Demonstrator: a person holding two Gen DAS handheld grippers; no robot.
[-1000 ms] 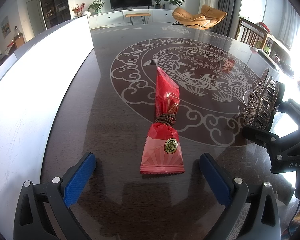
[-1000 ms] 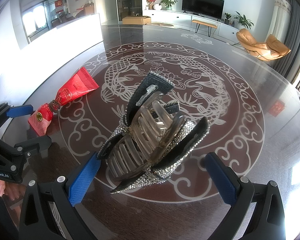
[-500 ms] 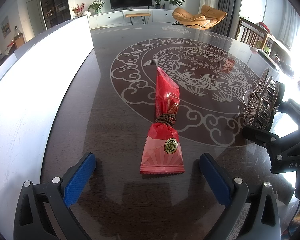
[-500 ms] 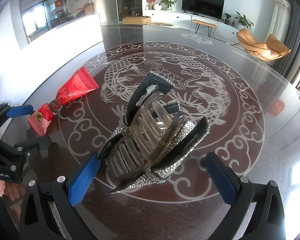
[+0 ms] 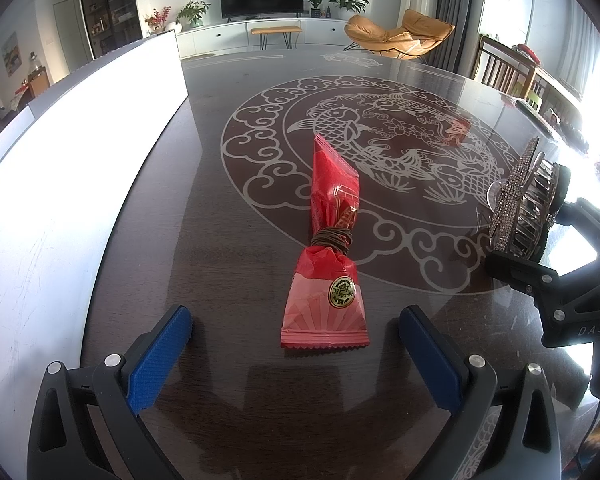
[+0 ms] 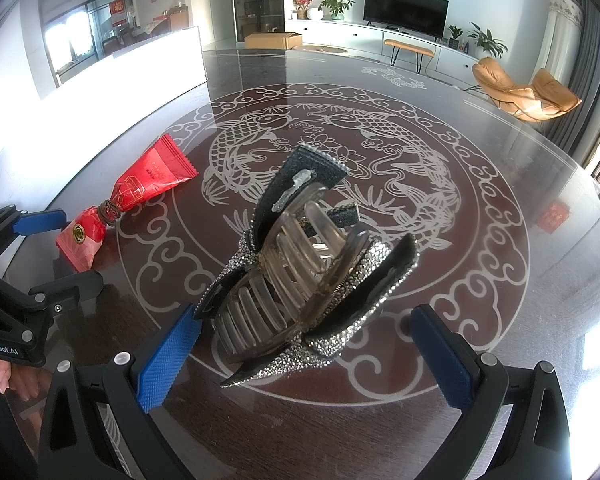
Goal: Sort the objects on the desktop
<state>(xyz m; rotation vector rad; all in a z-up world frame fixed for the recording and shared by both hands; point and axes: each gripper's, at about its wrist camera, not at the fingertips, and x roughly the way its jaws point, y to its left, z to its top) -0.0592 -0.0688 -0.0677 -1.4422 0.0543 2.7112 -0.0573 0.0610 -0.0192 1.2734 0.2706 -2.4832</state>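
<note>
A red snack packet (image 5: 332, 248) with a brown hair tie (image 5: 332, 237) wound round its middle lies lengthwise on the dark table, just ahead of my left gripper (image 5: 295, 344), which is open and not touching it. A rhinestone hair claw clip (image 6: 304, 276) rests on the table between the blue pads of my right gripper (image 6: 304, 354), also open; the left pad sits near the clip's edge, and whether they touch I cannot tell. The clip (image 5: 524, 208) and right gripper show at the right of the left wrist view. The packet (image 6: 127, 204) and left gripper (image 6: 63, 246) appear at the left of the right wrist view.
A tall white box wall (image 5: 71, 152) runs along the table's left side. The table (image 6: 480, 280) is dark glass with a carp pattern. Fingers of a hand (image 6: 3, 372) show at the lower left. Wooden chairs (image 5: 504, 68) stand beyond the far right edge.
</note>
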